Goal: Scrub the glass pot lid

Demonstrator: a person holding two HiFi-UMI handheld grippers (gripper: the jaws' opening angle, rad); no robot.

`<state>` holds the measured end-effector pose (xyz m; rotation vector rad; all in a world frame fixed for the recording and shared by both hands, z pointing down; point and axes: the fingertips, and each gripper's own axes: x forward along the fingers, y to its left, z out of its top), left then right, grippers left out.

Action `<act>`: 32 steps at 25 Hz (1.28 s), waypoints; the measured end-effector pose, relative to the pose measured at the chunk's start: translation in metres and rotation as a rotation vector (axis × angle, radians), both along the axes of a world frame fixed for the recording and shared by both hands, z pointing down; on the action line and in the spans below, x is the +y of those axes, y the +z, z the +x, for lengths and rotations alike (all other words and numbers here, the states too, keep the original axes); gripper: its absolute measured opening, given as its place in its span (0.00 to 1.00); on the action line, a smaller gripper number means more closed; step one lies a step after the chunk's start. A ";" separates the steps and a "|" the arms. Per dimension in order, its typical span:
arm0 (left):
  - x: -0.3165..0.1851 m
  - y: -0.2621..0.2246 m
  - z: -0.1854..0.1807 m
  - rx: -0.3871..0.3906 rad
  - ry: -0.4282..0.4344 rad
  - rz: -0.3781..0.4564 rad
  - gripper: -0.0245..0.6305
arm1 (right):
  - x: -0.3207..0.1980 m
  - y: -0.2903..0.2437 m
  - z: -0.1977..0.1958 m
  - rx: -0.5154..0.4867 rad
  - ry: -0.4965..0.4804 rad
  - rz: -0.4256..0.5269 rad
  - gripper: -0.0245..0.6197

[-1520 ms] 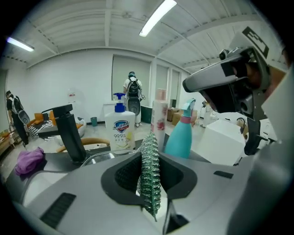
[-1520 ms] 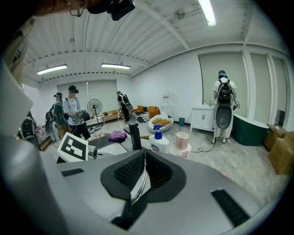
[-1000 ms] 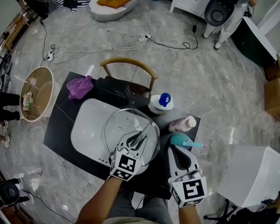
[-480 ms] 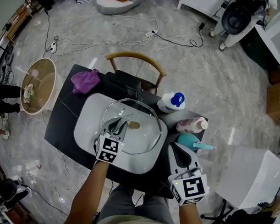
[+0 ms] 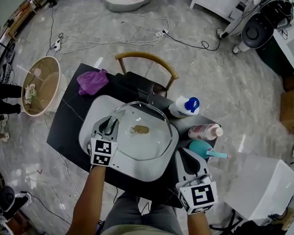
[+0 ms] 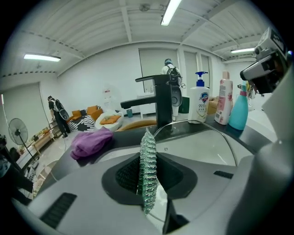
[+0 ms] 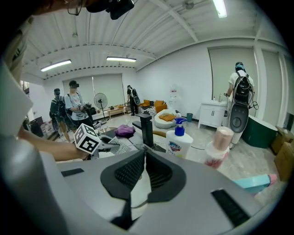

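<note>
**Scrubber at the lid's edge, most of the glass left to do**

Judged as early in the scrubbing. No foam or water to be made out on the round glass pot lid with a metal rim [image 5: 153, 139], lying flat across the white oval sink basin [image 5: 87, 136] set in the black counter [image 5: 65, 121], just in front of the black tap [image 5: 145, 94]. Whole face of the glass apparently left to work over, from the left rim across to the right, with a rinse after that.

Closed narrow on a silvery metal mesh scrubber [image 6: 148, 165] at the left gripper [image 5: 111, 127], with the strip pinched upright between the pads and standing out past the tips. Held at the lid's left rim; contact with the glass likely, though not to be told for certain from either view.

Drawn together at the tips on the right gripper [image 5: 183, 157], with nothing between them. Held over the counter's near right part, clear of the lid, just beside the teal bottle [image 5: 200, 149]. No steadying grip on the lid at present.
</note>
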<state>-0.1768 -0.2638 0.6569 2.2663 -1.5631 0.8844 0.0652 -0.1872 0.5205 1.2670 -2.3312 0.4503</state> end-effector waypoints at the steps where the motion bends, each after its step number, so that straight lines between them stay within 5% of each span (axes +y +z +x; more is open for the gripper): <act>1: 0.001 0.001 0.000 -0.001 0.000 -0.001 0.18 | 0.001 0.000 0.000 0.000 0.000 -0.001 0.08; 10: 0.013 0.008 0.052 0.040 0.061 -0.029 0.18 | 0.007 0.002 0.014 -0.004 0.017 -0.005 0.08; 24: 0.066 0.008 0.224 0.161 0.312 -0.088 0.18 | 0.018 0.006 0.061 -0.018 0.084 -0.011 0.08; 32: 0.075 0.008 0.240 0.164 0.326 -0.098 0.18 | 0.023 0.005 0.076 -0.019 0.098 -0.007 0.08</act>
